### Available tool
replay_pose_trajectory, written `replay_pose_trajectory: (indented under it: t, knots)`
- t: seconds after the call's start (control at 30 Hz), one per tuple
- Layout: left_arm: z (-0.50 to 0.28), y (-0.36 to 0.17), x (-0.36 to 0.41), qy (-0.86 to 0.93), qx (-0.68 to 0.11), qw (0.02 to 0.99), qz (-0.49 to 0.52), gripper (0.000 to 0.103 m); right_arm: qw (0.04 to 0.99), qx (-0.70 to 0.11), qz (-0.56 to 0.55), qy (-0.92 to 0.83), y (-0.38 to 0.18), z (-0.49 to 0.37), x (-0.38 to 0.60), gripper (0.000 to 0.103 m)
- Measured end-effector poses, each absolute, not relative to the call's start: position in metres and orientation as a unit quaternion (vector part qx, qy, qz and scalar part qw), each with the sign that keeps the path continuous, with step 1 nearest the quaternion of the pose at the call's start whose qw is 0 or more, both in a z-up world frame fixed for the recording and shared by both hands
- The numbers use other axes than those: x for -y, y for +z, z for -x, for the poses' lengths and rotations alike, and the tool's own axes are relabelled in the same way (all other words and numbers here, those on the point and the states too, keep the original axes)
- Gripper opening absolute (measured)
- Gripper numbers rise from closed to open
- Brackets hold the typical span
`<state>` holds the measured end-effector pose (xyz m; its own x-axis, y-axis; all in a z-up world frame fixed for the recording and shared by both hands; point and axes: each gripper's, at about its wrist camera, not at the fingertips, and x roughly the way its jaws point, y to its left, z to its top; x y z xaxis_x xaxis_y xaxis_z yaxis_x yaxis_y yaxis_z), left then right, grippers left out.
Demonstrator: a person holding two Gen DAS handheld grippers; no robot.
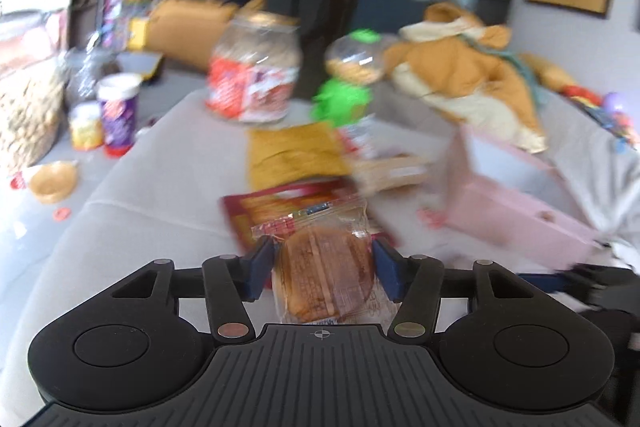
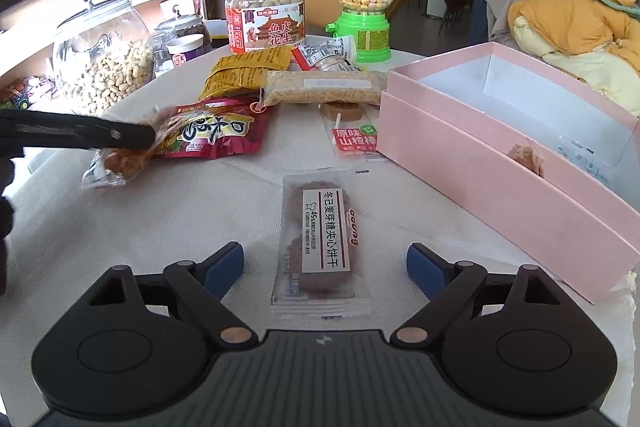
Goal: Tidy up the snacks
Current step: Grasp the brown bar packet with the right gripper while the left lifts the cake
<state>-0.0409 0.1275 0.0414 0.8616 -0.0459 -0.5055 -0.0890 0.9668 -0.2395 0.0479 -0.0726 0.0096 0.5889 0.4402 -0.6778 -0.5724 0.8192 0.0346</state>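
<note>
A living room is showing behind a cloth-covered table (image 2: 168, 219) that is carrying a scatter of snacks, with a peanut jar (image 2: 265, 9) and a green candy dispenser (image 2: 363, 7) standing at the far edge and a pink box (image 2: 500, 163) lying open on the right. The left gripper (image 1: 323, 267) is clenching a wrapped round cake (image 1: 326, 279) between its blue pads, over the near left part of the table beside a red packet (image 2: 216, 131); its view is blurring, so it seems to be carrying the cake. The right gripper (image 2: 325, 265) is hanging released, jaws spread wide on either side of a dark biscuit pack (image 2: 320, 239) that is lying flat on the cloth, not touching it. The box is already holding a couple of small items near its front wall. To do this step well, the left hand is likely needing to lift the cake clear of the box wall before lowering it inside, keeping the wrapper from snagging. The right one should be settling lower and squeezing across the pack's narrow width, not the crimped ends, so the film is not slipping out.
</note>
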Motion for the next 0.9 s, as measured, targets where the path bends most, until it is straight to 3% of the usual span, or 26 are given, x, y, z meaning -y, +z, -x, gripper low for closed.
replay_pose_trajectory:
  t: [0.2,0.37,0.43,0.6,0.77,0.8,0.83,0.9]
  knots:
    - [0.032,0.027,-0.082,-0.053,-0.313,0.943,0.095,0.06,0.895,-0.353,0.077,0.261,0.011,-0.052,0.077,0.084]
    - [0.034,0.018,-0.074,-0.046,-0.311,0.946,0.086,0.06,0.892,-0.356,0.065,0.269,0.015,-0.057,0.081,0.05]
    - [0.035,0.017,-0.072,-0.045,-0.31,0.946,0.081,0.061,0.889,-0.361,0.093,0.266,0.017,-0.053,0.075,0.044]
    - [0.036,0.019,-0.064,-0.04,-0.313,0.947,0.064,0.061,0.874,-0.39,0.1,0.271,0.027,-0.038,0.088,0.04]
    - [0.029,0.038,-0.046,-0.092,-0.303,0.945,0.083,0.06,0.897,-0.362,0.095,0.235,0.05,-0.016,0.133,0.037]
    - [0.025,0.047,-0.039,-0.101,-0.294,0.947,0.077,0.06,0.902,-0.356,0.093,0.228,0.057,-0.012,0.142,0.03]
    - [0.019,0.059,-0.03,-0.114,-0.281,0.95,0.071,0.06,0.904,-0.353,0.09,0.224,0.063,-0.009,0.15,0.008]
    - [0.006,0.083,-0.017,-0.131,-0.255,0.956,0.062,0.06,0.91,-0.343,0.085,0.217,0.074,-0.003,0.165,0.005]
